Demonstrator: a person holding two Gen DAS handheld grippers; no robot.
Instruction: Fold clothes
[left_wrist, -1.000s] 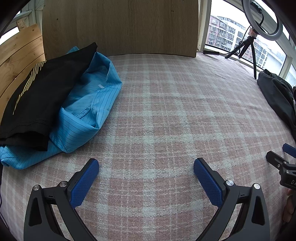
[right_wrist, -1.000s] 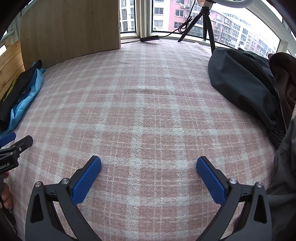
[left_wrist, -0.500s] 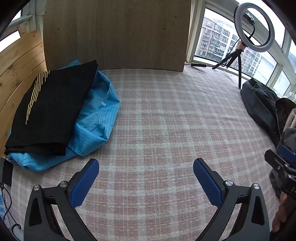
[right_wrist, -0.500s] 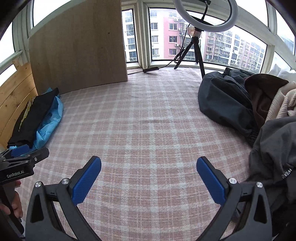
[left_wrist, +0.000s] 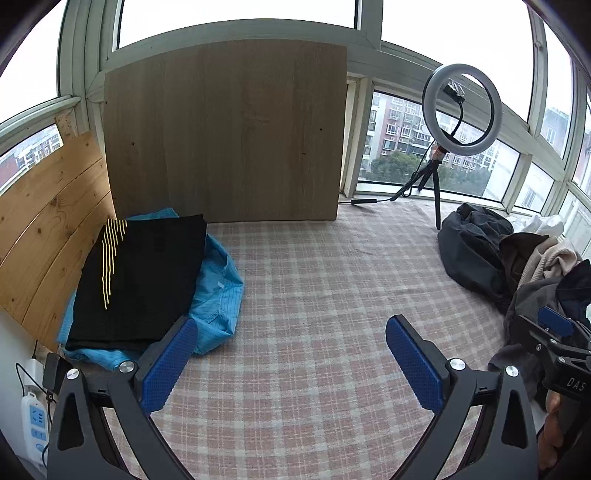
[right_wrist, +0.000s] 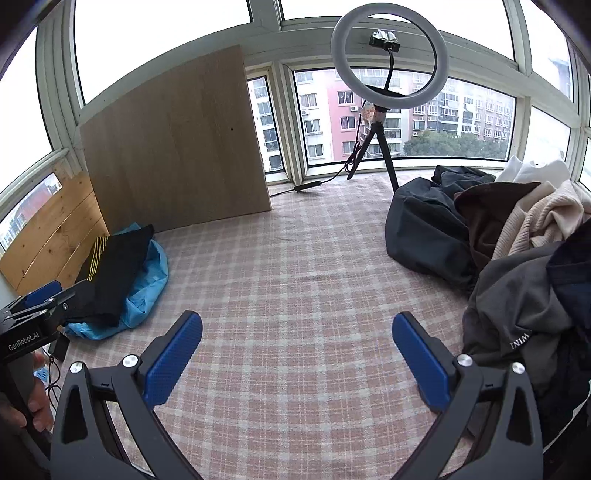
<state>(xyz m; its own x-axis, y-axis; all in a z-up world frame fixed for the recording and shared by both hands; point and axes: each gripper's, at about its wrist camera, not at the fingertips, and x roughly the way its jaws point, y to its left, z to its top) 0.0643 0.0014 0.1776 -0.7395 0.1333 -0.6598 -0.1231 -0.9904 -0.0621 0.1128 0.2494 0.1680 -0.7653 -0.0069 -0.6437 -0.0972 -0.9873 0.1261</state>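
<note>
Folded stack at left, unfolded pile at right, open bedcover between.

In the left wrist view, a folded garment (left_wrist: 136, 280) lies on a folded shirt (left_wrist: 218, 291) at centre left, before a leaning wooden board (left_wrist: 225, 133). A ring light on a tripod (left_wrist: 461, 110) stands upper right; below it, the heap of clothes (left_wrist: 513, 266) on the bedcover (left_wrist: 317, 295).

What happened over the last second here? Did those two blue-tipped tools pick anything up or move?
Both tools pulled up and back from the plaid blanket, so far more of the room shows now. The left tool and the right tool took hold of nothing; both stayed open and empty. The folded black garment still lies on the blue one, and the unfolded clothes pile is untouched.
</note>
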